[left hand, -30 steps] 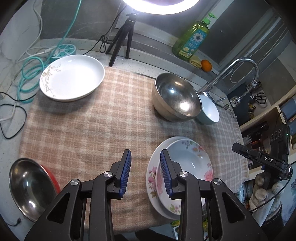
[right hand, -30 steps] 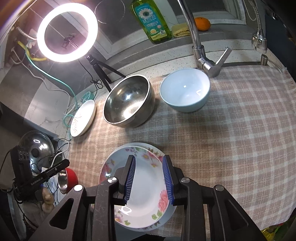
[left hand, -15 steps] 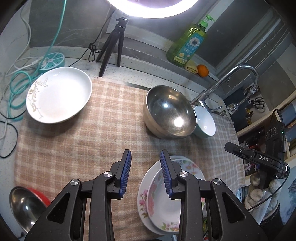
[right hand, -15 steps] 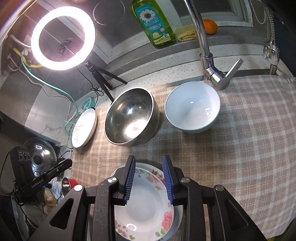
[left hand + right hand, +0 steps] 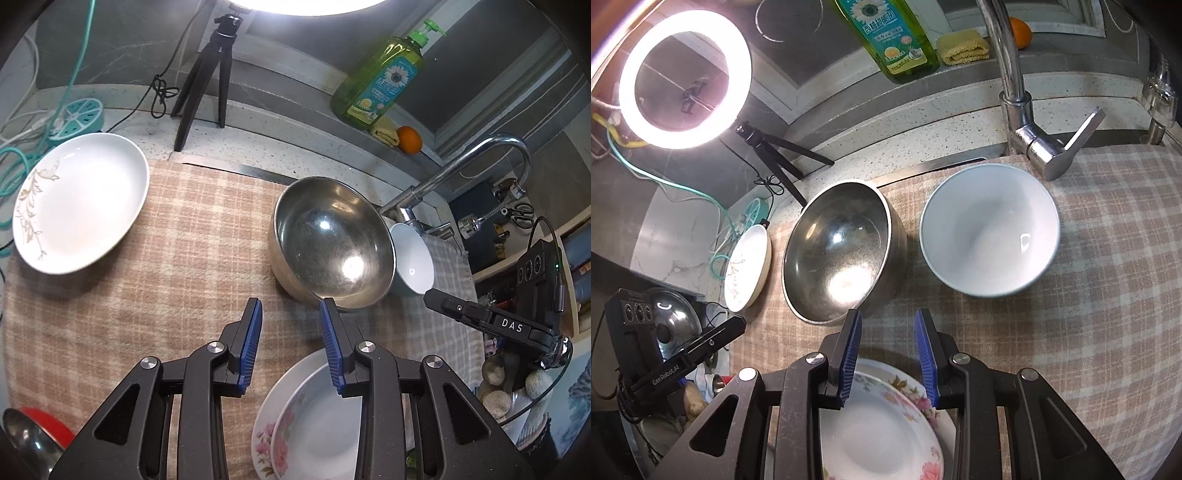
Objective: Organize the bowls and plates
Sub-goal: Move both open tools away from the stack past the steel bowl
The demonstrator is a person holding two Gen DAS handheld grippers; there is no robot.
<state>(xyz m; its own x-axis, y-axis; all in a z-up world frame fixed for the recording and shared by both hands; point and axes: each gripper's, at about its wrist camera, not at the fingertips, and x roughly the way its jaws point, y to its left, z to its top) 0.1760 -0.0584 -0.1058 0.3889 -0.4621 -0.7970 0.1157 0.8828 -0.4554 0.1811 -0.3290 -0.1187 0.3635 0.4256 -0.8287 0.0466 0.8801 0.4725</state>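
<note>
My left gripper (image 5: 290, 306) hangs with its blue pads parted and nothing between them, only checked cloth (image 5: 155, 266) showing in the gap. My right gripper (image 5: 888, 317) is the same: pads apart, gripping nothing, hovering above the near edge of the cloth (image 5: 1108, 295).

Nearest to me, right under both sets of jaws, lies the flowered plate (image 5: 264, 435) with a flowered bowl (image 5: 317, 417) sitting inside it; in the right view the same bowl (image 5: 882, 439) rests on the plate (image 5: 947, 424) beneath my right fingers. At the left view's bottom corner, off the cloth, a steel bowl (image 5: 26, 443) lies over something red (image 5: 48, 424).

Beyond my fingertips stands the big steel bowl (image 5: 332, 240), upright on the cloth, its near rim just past my left gripper's right-hand pad. Touching or very nearly touching it on its right is the pale blue bowl (image 5: 990, 229), also upright, close under the tap (image 5: 1034, 136).

Well apart on the far left corner of the cloth lies the white plate with the gold leaf sprig (image 5: 81, 199), flat and alone.

Farthest off, on the stone counter, the tripod (image 5: 210, 74) holds the ring light (image 5: 685, 77), and on the ledge behind stand a green soap bottle (image 5: 380, 81), a yellow cloth (image 5: 964, 46) and an orange (image 5: 409, 139).
</note>
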